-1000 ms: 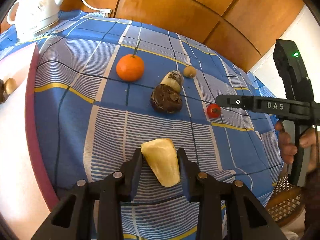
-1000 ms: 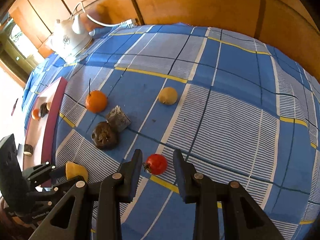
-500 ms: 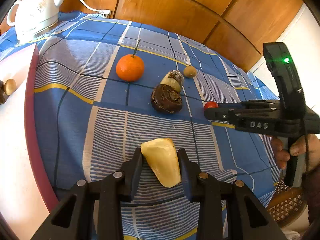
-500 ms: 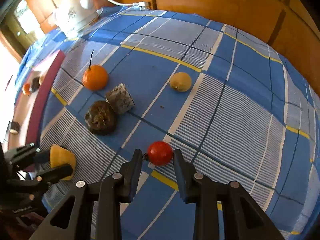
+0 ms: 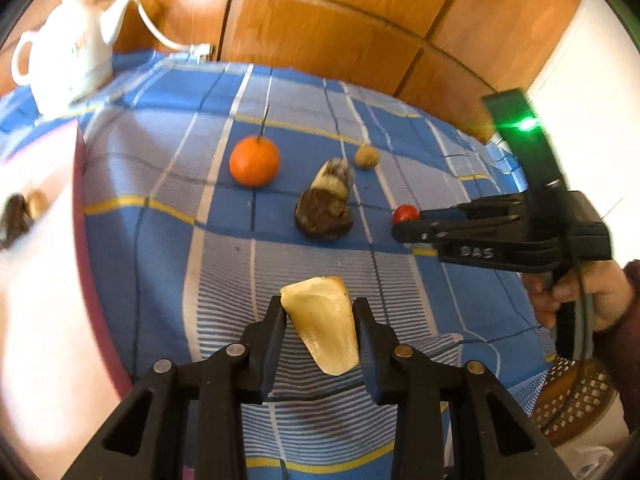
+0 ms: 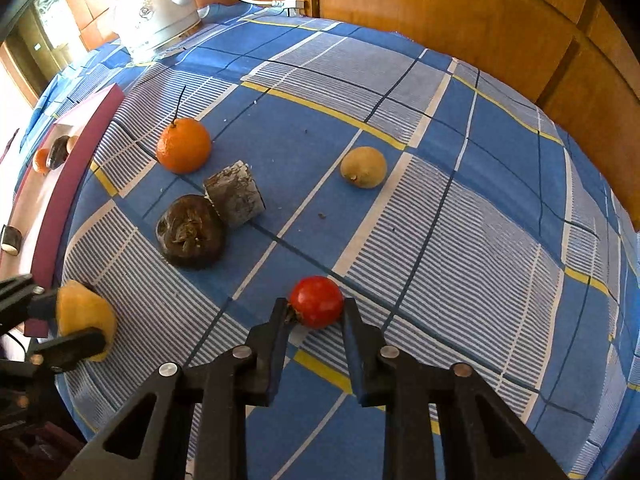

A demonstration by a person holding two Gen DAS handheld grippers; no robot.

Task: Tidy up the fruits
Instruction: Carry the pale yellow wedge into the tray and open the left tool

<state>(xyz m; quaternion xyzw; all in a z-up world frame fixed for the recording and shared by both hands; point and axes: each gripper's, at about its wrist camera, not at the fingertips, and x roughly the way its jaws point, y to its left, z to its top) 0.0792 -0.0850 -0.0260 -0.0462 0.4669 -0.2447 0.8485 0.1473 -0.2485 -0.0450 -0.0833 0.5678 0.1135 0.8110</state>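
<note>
- Surface (image 6: 460, 240): blue checked cloth, wood panelling (image 6: 440, 4) behind, white kettle (image 6: 156, 12) at far left corner.
- Left gripper (image 5: 320, 320) jaws clench a yellow wedge (image 5: 322, 332) near the front edge.
- Right gripper (image 6: 316, 312) jaws grasp the tomato (image 6: 316, 300), mid-surface.
- Orange (image 6: 183, 150) lies farther back.

- Bright daylight enters from the left; the tray (image 5: 36, 280) there is overexposed to near white.
- Fruits cast short, soft shadows on the tablecloth (image 6: 460, 240).
- Fisheye distortion bends the wooden panels (image 5: 320, 32); corners vignette black.
- The left wrist view is slightly blurred; the right is sharper.
</note>
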